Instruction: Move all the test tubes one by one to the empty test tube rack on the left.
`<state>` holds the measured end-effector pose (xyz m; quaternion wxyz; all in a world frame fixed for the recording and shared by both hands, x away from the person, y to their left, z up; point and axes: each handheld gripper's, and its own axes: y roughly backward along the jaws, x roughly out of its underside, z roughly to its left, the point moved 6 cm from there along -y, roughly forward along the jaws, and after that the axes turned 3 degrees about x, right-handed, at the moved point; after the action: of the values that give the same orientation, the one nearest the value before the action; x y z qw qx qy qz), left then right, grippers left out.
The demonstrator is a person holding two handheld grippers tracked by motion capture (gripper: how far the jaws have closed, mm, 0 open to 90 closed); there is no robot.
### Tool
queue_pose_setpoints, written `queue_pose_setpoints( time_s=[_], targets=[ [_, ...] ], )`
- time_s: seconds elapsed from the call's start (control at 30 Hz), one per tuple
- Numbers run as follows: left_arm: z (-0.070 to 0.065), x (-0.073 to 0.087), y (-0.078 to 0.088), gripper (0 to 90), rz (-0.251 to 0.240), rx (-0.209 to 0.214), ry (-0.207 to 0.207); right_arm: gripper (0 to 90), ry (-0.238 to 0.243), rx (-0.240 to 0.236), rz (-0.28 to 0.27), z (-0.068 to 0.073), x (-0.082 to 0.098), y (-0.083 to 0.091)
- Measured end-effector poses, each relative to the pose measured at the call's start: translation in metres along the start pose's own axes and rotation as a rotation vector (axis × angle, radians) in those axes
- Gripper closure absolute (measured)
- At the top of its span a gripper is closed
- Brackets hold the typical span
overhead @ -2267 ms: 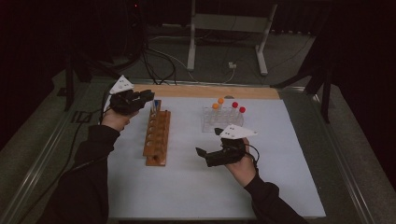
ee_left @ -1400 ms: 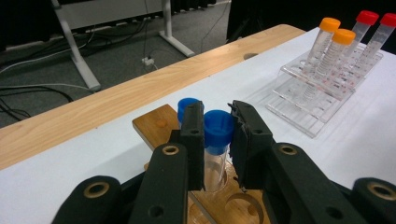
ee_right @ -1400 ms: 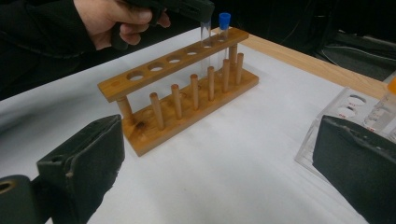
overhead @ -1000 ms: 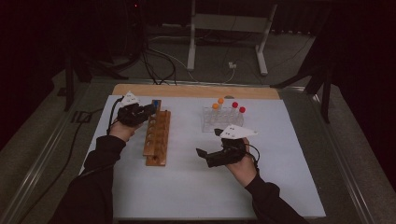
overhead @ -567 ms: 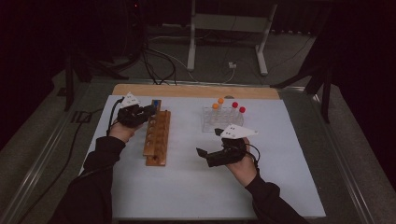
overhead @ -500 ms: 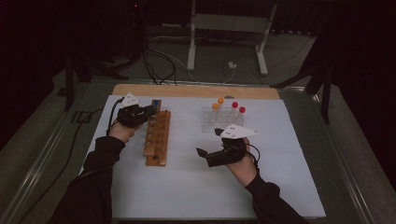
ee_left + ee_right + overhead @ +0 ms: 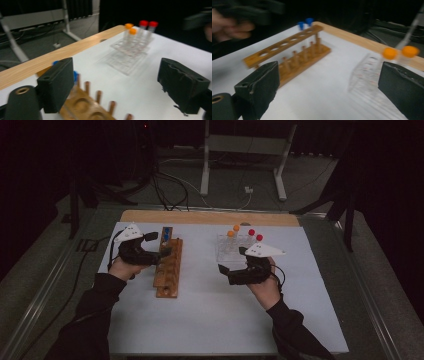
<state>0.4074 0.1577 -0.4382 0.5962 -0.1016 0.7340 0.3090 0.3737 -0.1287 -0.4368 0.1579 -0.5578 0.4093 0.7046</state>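
A wooden tube rack lies left of centre on the white mat, with two blue-capped tubes standing at its far end. My left gripper hovers beside that end. Its jaws have just been opening and now stand open with nothing between them; a blue cap peeks from behind the left jaw. A clear rack holds orange-capped tubes and red-capped tubes. My right gripper is open and empty just in front of the clear rack.
A white mat covers the table, with a bare wooden strip along its far edge. Cables and a metal stand lie on the floor beyond. The surroundings are dark.
The left gripper came to the wooden rack's far end, then its jaws parted and the hand drew back slightly. The right hand drifted a little toward the clear rack.
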Motion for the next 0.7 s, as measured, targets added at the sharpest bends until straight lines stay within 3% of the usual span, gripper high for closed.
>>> queue_pose_setpoints(
  time_s=[0.2, 0.3, 0.7],
  targets=[
    [-0.021, 0.002, 0.006, 3.7, -0.016, 0.050, -0.008, 12.7, -0.015, 0.106, 0.015, -0.022, -0.003, -0.019],
    [-0.028, 0.003, 0.007, 3.7, -0.021, 0.061, -0.017, 15.4, -0.020, 0.132, 0.033, -0.030, 0.001, -0.029],
    [-0.034, 0.010, 0.006, 3.7, -0.010, 0.060, -0.005, 38.2, -0.068, 0.236, 0.119, -0.051, 0.019, -0.064]
  ],
)
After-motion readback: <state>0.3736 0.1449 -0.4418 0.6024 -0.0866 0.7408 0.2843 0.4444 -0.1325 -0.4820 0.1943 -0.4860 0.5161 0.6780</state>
